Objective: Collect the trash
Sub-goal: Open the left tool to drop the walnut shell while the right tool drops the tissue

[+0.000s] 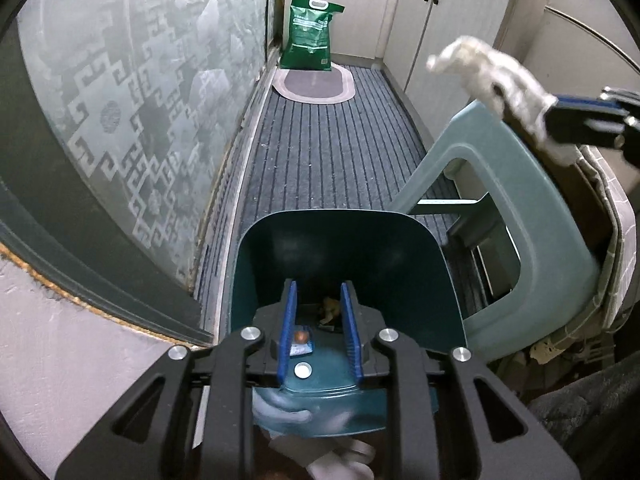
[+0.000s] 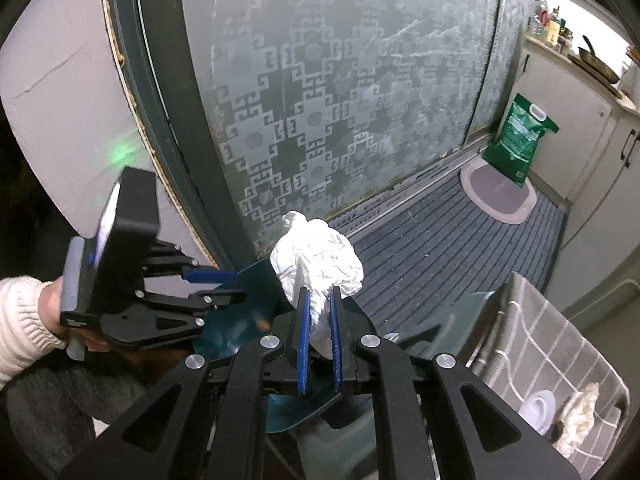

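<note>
Two grippers, one crumpled tissue, one dustpan, one stool.

Left gripper (image 1: 319, 330): fingers clamped on the handle of the dark teal dustpan (image 1: 352, 256), which is held above the striped floor mat (image 1: 320, 140). Small scraps of trash (image 1: 329, 310) lie inside the pan near the handle, their count impossible to tell. In the right wrist view this gripper (image 2: 218, 286) shows from the side, with the person's left hand (image 2: 56, 312), in a cream knit sleeve, around its grip.

Right gripper (image 2: 319, 340): fingers closed on the lower part of one white crumpled tissue (image 2: 316, 258), whose bulk stands up above the fingertips, over the far edge of the dustpan (image 2: 248, 312). In the left wrist view the tissue (image 1: 492, 76) hangs in the air at upper right, above the stool.

One pale green plastic stool (image 1: 492, 184), tilted, just to the right of the dustpan.
One grey checked cloth (image 2: 560, 344), draped at lower right, with one more wad of paper (image 2: 580, 412) lying on it.
One green bag (image 1: 310, 34), standing at the far end of the floor beside the frosted glass door (image 1: 132, 120).
One oval rug (image 1: 314, 84), in front of the bag.
</note>
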Demonstrator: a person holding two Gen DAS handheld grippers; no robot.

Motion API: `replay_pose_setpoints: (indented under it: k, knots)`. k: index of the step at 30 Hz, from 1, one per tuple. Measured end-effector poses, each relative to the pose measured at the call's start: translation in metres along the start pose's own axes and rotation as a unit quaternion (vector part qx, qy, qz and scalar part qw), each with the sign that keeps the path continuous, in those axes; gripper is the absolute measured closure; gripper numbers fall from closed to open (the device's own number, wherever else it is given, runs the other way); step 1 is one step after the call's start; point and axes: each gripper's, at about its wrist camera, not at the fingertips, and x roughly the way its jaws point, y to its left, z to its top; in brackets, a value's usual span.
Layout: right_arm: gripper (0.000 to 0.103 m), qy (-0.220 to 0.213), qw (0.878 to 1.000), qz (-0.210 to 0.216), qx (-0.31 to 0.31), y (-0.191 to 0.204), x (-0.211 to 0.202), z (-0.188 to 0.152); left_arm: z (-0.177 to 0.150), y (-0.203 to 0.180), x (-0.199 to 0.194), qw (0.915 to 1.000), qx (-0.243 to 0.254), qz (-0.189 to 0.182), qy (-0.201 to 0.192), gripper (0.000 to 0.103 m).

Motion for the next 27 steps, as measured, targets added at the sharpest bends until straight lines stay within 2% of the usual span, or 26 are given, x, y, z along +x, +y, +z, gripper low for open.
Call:
replay_pose_setpoints:
  k: [18,27]
  knots:
    - [0.094,0.087,0.995,0.022,-0.033,0.037,0.070,-0.005,0.006,0.022,-0.065,0.9971,-0.029,-0.003,-0.070,0.071]
    - [0.094,0.134,0.989,0.031,-0.047,0.053,0.102,-0.015,0.004,0.033,-0.083,0.9954,-0.040,0.003,-0.087,0.068]
